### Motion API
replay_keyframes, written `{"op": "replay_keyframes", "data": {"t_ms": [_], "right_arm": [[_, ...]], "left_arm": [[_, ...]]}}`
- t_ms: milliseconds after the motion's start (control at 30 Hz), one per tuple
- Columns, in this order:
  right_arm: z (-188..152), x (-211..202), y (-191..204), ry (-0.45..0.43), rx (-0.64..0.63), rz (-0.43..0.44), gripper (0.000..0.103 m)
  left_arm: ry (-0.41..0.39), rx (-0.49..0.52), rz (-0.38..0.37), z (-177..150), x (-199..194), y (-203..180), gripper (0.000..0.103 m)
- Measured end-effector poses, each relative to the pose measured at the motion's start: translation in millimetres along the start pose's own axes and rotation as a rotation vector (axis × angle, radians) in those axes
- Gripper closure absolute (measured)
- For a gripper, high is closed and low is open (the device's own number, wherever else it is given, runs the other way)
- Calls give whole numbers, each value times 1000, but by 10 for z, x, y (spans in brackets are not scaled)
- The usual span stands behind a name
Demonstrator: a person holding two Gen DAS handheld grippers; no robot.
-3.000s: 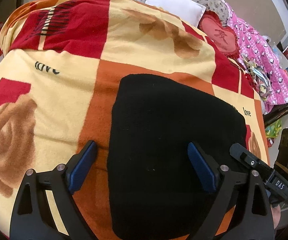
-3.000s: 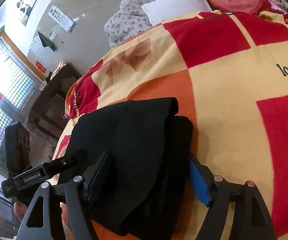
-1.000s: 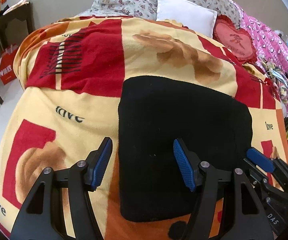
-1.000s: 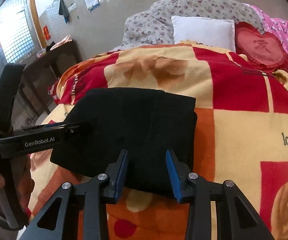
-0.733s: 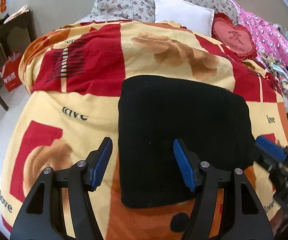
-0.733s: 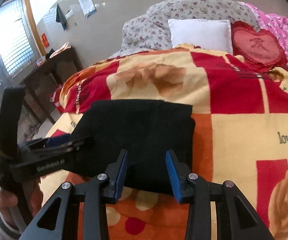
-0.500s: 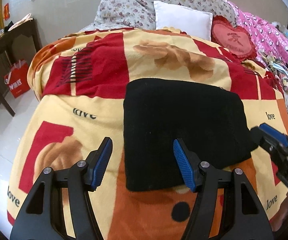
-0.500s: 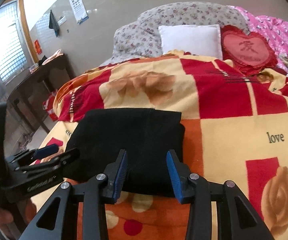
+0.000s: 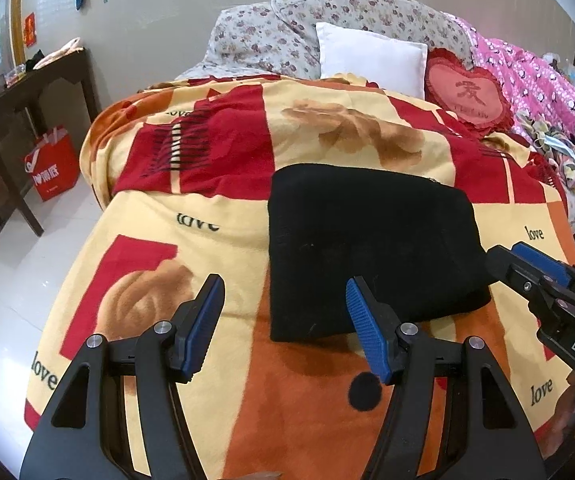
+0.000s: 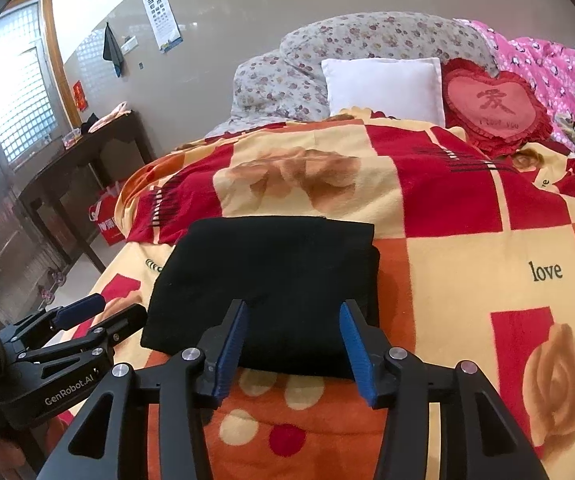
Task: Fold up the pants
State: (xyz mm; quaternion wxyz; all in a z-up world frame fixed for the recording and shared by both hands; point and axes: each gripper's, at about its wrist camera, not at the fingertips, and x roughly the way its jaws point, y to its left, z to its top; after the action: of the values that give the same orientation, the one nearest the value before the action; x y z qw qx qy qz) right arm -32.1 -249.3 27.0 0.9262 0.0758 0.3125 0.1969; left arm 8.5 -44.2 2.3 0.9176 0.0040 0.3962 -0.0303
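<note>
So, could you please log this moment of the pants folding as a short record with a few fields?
item: black pants, folded into a compact rectangle
support: patterned blanket on a bed
left gripper: open, holding nothing, above the blanket at the pants' near left corner
right gripper: open, holding nothing, at the pants' near edge
behind: white pillow, red heart cushion
beside bed: dark wooden table, red bag on the floor

Patterned blanket (image 9: 215, 248), white pillow (image 10: 383, 84), heart cushion (image 10: 495, 108), dark side table (image 10: 83, 156).
</note>
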Motion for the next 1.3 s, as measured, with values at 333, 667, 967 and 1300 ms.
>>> {"op": "replay_keyframes", "data": {"t_ms": [333,667,967,1300], "right_arm": [[-7,-24,28,5,0,1,56],[-23,16,30,18,-2,6,56],[-22,61,39,31,2,11,56],[-20,86,56,38,-1,13,55]], "left_arm": [[1,-10,5,-47,-40,26,40],[4,-1,4,-59,-25,10,40],[7,1,4,-63,-5,1,40],[14,-2,4,-77,18,9,39]]}}
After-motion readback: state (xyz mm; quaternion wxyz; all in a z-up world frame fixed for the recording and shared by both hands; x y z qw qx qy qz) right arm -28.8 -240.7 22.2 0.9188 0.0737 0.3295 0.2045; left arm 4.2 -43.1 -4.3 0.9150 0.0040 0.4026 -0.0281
